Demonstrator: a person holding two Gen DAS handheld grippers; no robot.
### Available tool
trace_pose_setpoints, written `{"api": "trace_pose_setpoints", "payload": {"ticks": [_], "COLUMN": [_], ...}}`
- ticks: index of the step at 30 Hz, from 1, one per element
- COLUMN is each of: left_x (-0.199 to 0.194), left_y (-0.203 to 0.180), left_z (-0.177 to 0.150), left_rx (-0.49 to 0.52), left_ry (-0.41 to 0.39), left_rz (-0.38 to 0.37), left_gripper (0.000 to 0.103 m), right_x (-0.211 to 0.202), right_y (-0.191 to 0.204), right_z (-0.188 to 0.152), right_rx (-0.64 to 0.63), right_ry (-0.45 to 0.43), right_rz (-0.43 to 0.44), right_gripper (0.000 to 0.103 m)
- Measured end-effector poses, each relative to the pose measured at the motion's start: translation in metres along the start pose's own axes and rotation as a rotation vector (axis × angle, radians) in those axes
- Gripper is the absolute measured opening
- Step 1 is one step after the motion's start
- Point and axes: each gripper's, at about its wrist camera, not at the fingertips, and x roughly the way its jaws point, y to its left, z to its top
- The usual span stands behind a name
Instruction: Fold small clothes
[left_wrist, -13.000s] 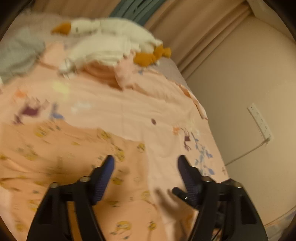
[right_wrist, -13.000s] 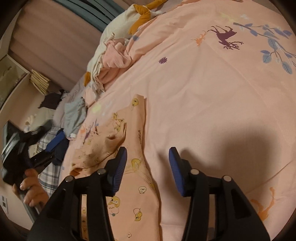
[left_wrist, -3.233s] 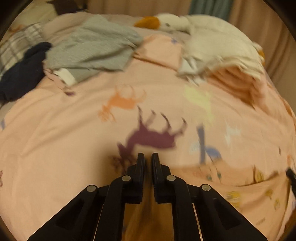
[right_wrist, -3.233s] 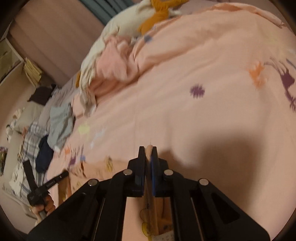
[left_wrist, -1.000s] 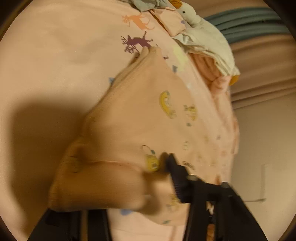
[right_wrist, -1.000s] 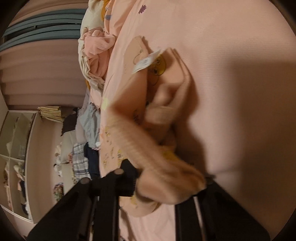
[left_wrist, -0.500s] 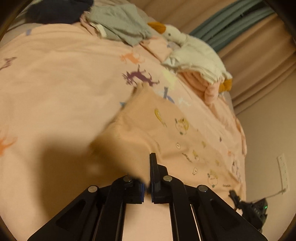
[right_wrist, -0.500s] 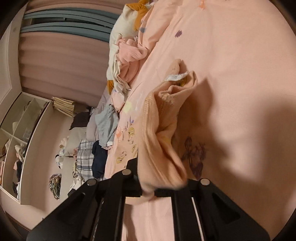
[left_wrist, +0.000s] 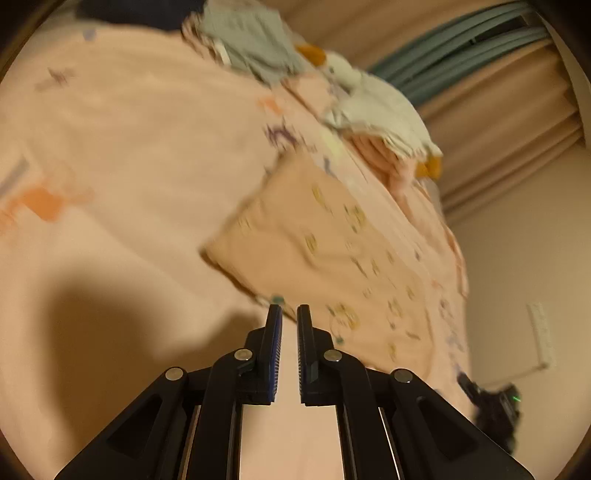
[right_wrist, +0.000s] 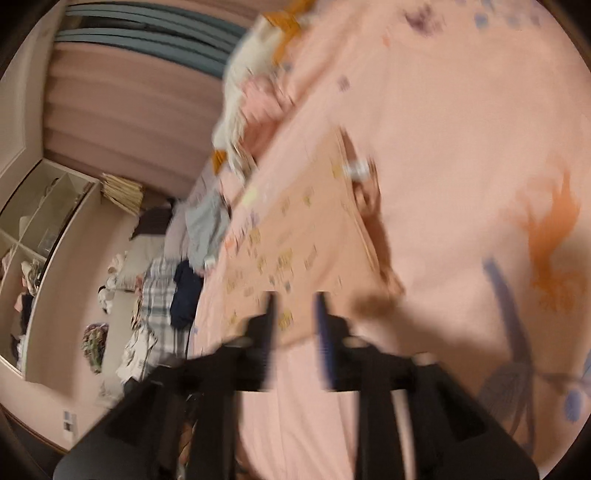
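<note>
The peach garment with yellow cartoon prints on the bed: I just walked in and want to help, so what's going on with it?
A person with handheld tongs in each hand is folding small clothes on a pink animal-print bedspread. The peach garment with yellow cartoon prints lies folded flat, and neither tool holds it. The left tongs are nearly closed on nothing and opening; the right tongs are opening too, nothing between them. More clothes are heaped at the far end.

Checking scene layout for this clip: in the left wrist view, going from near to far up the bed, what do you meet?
left gripper → peach printed garment → purple deer print on the bedspread → white plush goose → curtains
</note>
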Motion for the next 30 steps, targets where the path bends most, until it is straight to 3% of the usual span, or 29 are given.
{"api": "trace_pose_setpoints", "payload": {"ticks": [1, 3, 7, 11, 16, 20, 23, 25, 26, 27, 28, 30], "left_x": [0.008, 0.022, 0.050, 0.072, 0.095, 0.109, 0.117, 0.122, 0.126, 0.127, 0.127, 0.122], "left_y": [0.002, 0.008, 0.014, 0.007, 0.006, -0.005, -0.012, -0.013, -0.016, -0.015, -0.019, -0.021], "left_z": [0.000, -0.002, 0.001, 0.021, 0.042, 0.056, 0.063, 0.067, 0.070, 0.071, 0.071, 0.066], "left_rx": [-0.012, -0.069, -0.151, -0.212, -0.288, -0.246, -0.223, -0.230, -0.221, -0.205, -0.173, -0.128], "left_ry": [0.034, 0.063, 0.103, 0.100, 0.095, 0.074, 0.066, 0.064, 0.073, 0.080, 0.084, 0.071], "left_rz": [-0.014, -0.053, -0.137, -0.193, -0.224, -0.183, -0.152, -0.127, -0.081, -0.050, 0.006, 0.049], "left_gripper": [0.026, 0.043, 0.044, 0.044, 0.044, 0.044, 0.047, 0.047, 0.043, 0.031, 0.022, 0.017], "right_x": [0.005, 0.019, 0.051, 0.072, 0.097, 0.101, 0.110, 0.117, 0.120, 0.124, 0.126, 0.123], "right_y": [-0.003, -0.007, -0.002, 0.010, 0.010, 0.006, 0.007, 0.004, 0.001, -0.003, -0.007, -0.005], "right_z": [-0.002, -0.005, -0.010, 0.002, 0.023, 0.036, 0.044, 0.050, 0.051, 0.053, 0.055, 0.055], "right_rx": [0.028, 0.064, 0.072, 0.058, 0.081, 0.115, 0.092, 0.084, 0.085, 0.091, 0.103, 0.095], "right_ry": [0.018, 0.058, 0.128, 0.049, 0.006, -0.011, -0.009, -0.015, -0.016, -0.009, -0.003, -0.007], "right_rz": [0.009, 0.031, -0.027, -0.021, 0.017, 0.063, 0.024, -0.015, -0.030, -0.042, -0.034, -0.026], "right_gripper": [0.070, 0.070, 0.070, 0.070, 0.068, 0.066, 0.052, 0.029, 0.022, 0.010, 0.008, 0.008]}}
